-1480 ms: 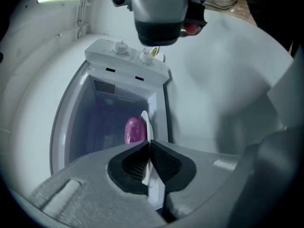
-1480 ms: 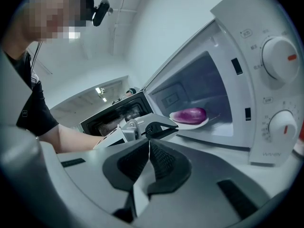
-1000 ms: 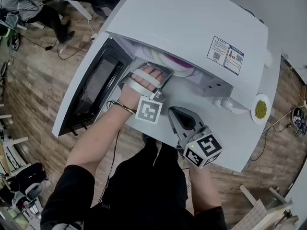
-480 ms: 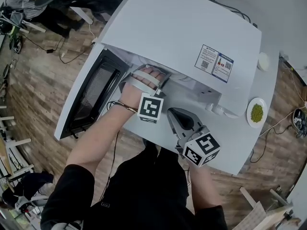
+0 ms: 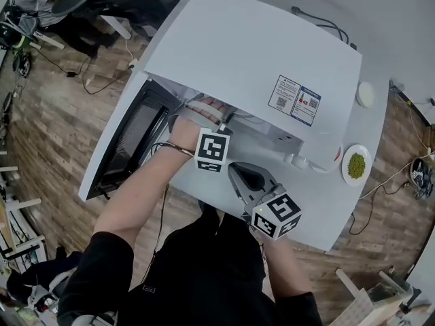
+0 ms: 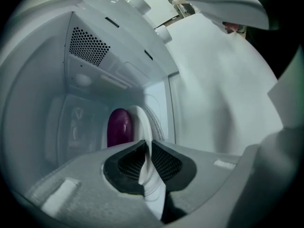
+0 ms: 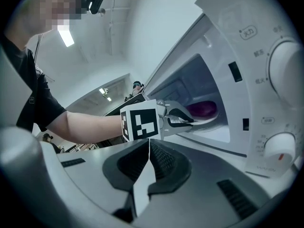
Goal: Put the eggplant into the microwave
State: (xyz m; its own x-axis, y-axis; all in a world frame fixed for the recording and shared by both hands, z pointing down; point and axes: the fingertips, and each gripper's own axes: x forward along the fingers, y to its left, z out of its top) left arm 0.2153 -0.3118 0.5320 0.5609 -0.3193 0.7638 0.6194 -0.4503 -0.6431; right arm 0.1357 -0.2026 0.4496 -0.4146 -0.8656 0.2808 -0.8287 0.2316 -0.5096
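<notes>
Eggplant (image 6: pixel 118 126) on plate (image 6: pixel 138 120) beyond left tongs (image 6: pixel 145 144) — opening, rim between them — right tongs (image 7: pixel 149 144) closed

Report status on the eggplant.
Left gripper on plate rim, jaws opening; right gripper shut, empty. Eggplant on plate, inside microwave. Door open, nothing blocking.

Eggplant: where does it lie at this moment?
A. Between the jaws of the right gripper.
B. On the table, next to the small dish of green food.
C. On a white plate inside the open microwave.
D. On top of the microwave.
C: the right gripper view shows the purple eggplant lying on the white plate within the cavity of the microwave.
</notes>
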